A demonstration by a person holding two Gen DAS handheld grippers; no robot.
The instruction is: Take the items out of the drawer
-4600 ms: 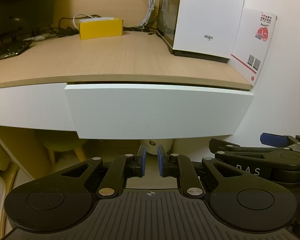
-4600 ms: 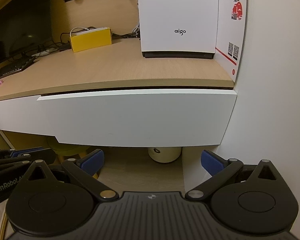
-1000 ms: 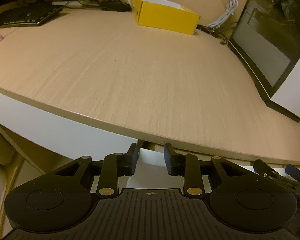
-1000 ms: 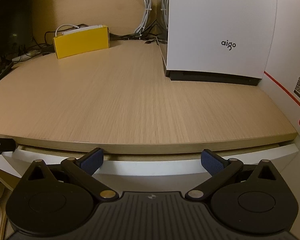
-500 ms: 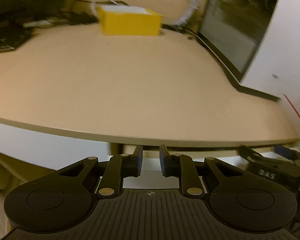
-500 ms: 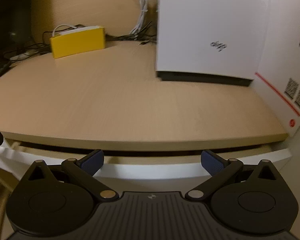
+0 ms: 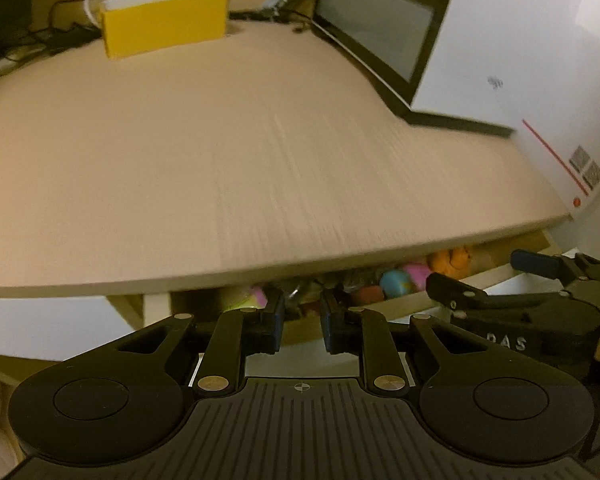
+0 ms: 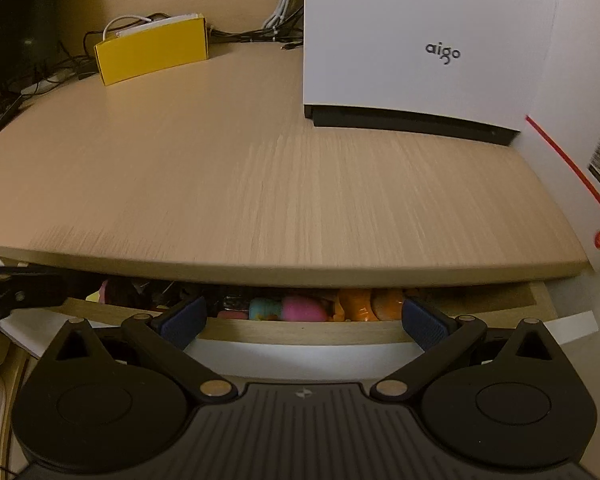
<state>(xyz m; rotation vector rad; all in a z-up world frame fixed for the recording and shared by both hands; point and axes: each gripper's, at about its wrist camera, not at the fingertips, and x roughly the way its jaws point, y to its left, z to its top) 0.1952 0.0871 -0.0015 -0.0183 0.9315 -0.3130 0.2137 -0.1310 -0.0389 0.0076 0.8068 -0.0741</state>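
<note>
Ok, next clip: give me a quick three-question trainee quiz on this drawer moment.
1. True or false: the drawer under the desk is fully closed.
2. Right gripper: open or shut?
3. The box at the desk's back is: A red, B yellow, C blue.
Key: 1 false, it is ajar with toys showing; 2 open; 3 B.

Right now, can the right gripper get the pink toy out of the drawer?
Probably not yet. The right gripper is open and right in front of the pink toy, but the drawer is only open a crack and the desktop still hangs over it.
</note>
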